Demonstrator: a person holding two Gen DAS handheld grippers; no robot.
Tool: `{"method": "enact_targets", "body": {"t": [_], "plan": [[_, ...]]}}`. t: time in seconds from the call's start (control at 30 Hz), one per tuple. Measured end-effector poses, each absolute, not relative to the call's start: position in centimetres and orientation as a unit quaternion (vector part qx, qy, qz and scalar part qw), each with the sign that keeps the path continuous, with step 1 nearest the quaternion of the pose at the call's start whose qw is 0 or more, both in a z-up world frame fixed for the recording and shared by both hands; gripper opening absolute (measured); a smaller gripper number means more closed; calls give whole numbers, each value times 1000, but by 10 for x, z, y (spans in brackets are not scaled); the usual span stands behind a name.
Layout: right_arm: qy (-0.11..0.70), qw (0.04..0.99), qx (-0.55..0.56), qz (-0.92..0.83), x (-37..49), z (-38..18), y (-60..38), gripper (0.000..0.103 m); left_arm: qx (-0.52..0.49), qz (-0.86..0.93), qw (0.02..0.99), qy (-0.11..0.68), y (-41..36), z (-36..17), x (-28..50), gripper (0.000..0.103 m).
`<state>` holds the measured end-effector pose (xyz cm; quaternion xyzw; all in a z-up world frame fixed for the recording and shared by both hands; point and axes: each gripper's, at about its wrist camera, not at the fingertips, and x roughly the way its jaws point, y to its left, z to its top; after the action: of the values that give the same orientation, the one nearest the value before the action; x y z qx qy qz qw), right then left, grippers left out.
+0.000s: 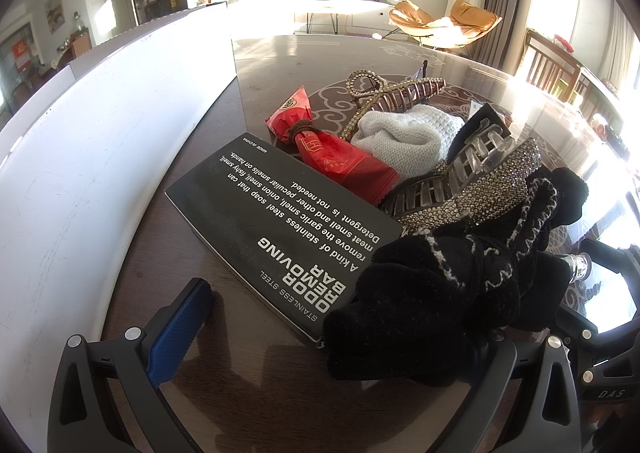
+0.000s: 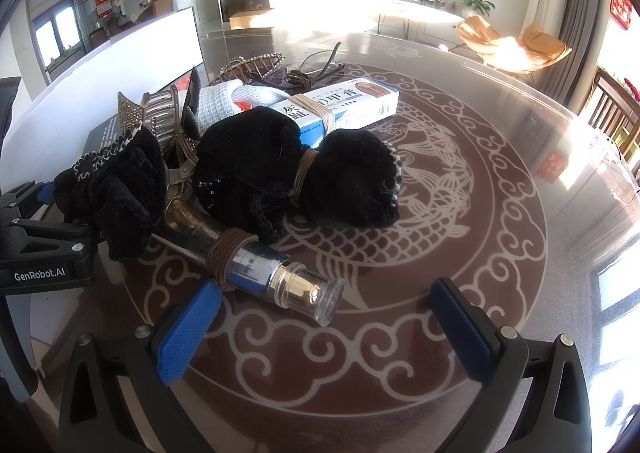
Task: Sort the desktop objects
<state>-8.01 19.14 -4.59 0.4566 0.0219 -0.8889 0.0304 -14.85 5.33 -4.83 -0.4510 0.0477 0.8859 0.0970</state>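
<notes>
Left gripper (image 1: 340,337) wide open around a black scrunchie (image 1: 448,293), not clamped, likely lining up the grab. Right gripper (image 2: 326,329) open and empty, hovering by the spray bottle (image 2: 256,265) (banded). Clutter piled mid-table (image 2: 480,213), beside the white bin (image 1: 80,173).

Patterned table (image 2: 500,181), black box (image 1: 280,221), bottle (image 2: 256,269)
</notes>
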Motion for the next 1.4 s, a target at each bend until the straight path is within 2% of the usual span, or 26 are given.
{"method": "enact_targets", "body": {"t": [1.4], "plan": [[22, 30, 456, -889, -80, -47, 191, 103, -451, 886, 97, 48, 51, -46, -149, 103]]}}
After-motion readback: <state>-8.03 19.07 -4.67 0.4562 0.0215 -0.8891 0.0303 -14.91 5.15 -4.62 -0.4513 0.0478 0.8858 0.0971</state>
